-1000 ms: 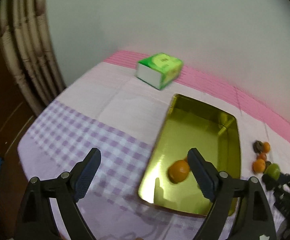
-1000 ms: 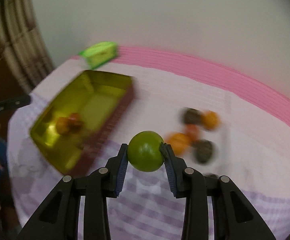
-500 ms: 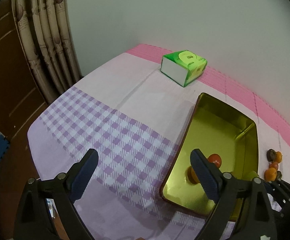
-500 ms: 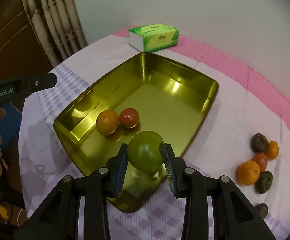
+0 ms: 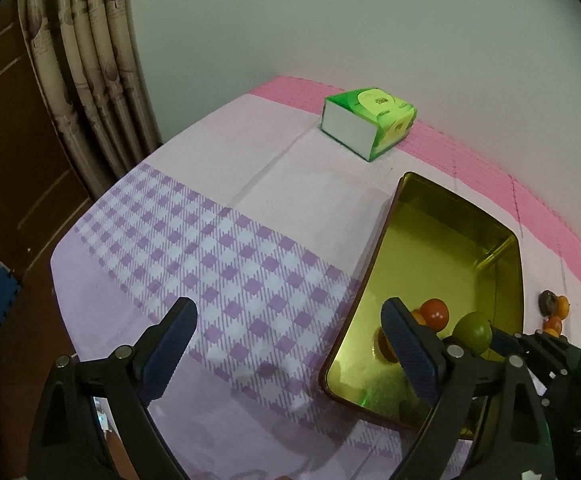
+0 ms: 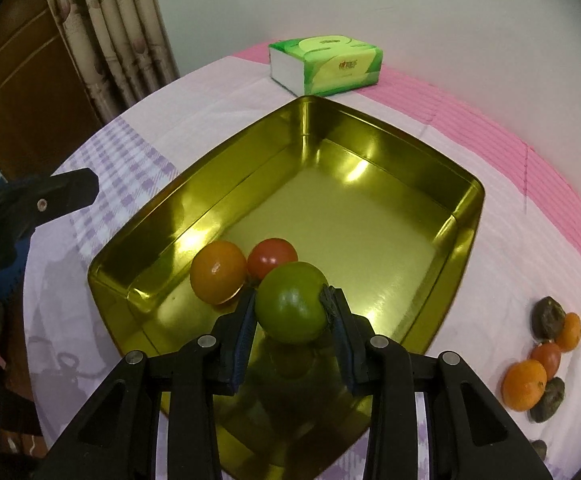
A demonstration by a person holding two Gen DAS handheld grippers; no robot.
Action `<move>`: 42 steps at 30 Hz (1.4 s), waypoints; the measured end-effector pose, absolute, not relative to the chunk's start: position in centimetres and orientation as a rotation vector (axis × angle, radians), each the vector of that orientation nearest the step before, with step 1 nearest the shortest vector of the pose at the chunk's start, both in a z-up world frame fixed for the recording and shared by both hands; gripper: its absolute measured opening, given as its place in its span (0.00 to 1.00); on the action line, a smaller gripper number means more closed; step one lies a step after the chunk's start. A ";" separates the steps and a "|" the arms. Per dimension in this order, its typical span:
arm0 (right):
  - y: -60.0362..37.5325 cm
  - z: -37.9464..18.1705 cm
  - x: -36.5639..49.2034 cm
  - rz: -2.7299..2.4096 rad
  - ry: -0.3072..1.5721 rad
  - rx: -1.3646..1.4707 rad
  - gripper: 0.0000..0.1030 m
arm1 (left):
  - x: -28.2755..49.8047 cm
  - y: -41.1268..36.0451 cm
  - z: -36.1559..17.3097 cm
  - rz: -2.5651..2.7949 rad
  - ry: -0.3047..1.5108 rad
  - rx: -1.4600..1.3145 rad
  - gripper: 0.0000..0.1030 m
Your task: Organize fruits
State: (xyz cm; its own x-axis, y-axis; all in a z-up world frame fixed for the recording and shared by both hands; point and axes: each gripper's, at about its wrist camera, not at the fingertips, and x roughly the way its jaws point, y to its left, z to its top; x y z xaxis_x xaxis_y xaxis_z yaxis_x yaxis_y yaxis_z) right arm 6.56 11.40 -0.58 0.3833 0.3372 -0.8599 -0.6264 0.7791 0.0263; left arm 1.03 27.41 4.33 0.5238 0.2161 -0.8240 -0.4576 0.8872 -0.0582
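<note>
Right wrist view has the right gripper point(image 6: 290, 308) clenched on a green fruit point(image 6: 292, 302), one pad pressed to each side, holding it low over the near end of the gold tray point(image 6: 464, 216). This fruit is almost round, so no long axis can be told; I cannot make out a stem end. Just beyond it an orange fruit point(image 6: 218, 272) and a red fruit point(image 6: 272, 256) sit touching each other on the tray floor. The tray is a deep rectangle whose long axis runs away from the camera toward the green tissue pack point(image 6: 326, 64), which lies near its far corner but apart from it. Well to the right of the tray a small cluster of loose fruits point(image 6: 542, 364), orange, red and dark brown, lies on the cloth.

From the left wrist view the left gripper point(image 5: 286, 344) has just been spreading its jaws and stands released, nothing between them, above the tablecloth point(image 5: 218, 240) beside the tray's left wall. That cloth is pale lilac with a purple check band near the front and a pink stripe along the back edge. Behind the table stand a plain pale wall point(image 5: 330, 20), a beige pleated curtain point(image 5: 90, 80) and a brown wooden door point(image 5: 10, 152)
</note>
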 end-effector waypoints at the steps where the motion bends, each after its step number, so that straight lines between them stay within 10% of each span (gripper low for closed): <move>1: 11.5 -0.7 6.6 0.628 1.006 -0.332 0.36 | 1.0 27.4 4.3 0.410 0.938 -0.284 0.89; 42: 6.6 5.3 3.5 0.598 0.811 -0.189 0.38 | 1.7 26.2 3.6 0.344 0.974 -0.248 0.89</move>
State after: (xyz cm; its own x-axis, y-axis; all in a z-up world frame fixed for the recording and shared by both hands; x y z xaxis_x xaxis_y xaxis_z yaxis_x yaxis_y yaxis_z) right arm 3.52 6.62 5.34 0.5356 0.4282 -0.7278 -0.5685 0.8201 0.0642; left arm 1.67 26.16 3.56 0.5148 0.1729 -0.8397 -0.3923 0.9184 -0.0514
